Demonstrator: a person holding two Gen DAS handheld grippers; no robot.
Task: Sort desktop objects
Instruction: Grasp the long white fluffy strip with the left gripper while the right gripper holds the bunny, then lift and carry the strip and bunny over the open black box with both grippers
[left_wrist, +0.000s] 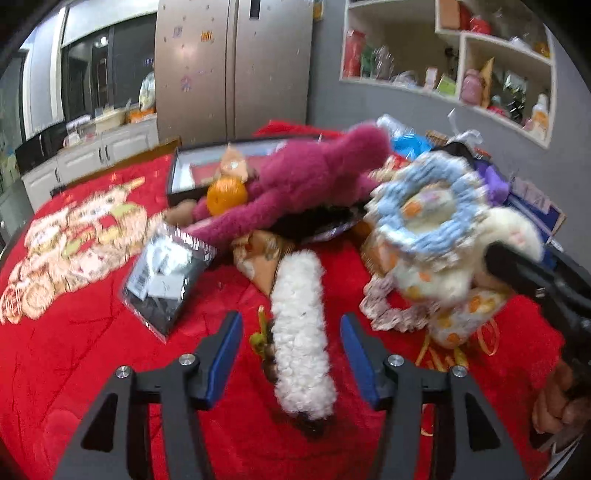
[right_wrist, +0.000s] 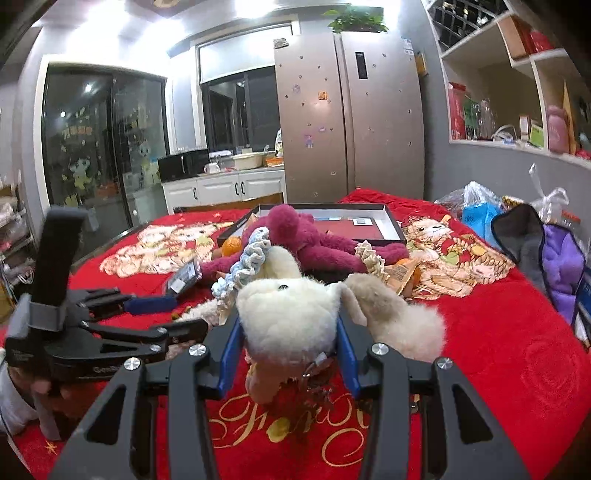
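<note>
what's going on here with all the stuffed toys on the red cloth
A person is sorting a cluttered table with a gripper in each hand. The right gripper is shut on a white plush toy with a blue crocheted collar, lifted above the red cloth. The left gripper is open, its fingers straddling a fluffy white limb without squeezing it. A magenta plush lies behind.

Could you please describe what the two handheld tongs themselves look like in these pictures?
Both the left tongs and the right tongs have matte black angular frames with triangular cutouts, silver round bolts and blue finger pads. No cables show; the lettering on the frame is unreadable.
</note>
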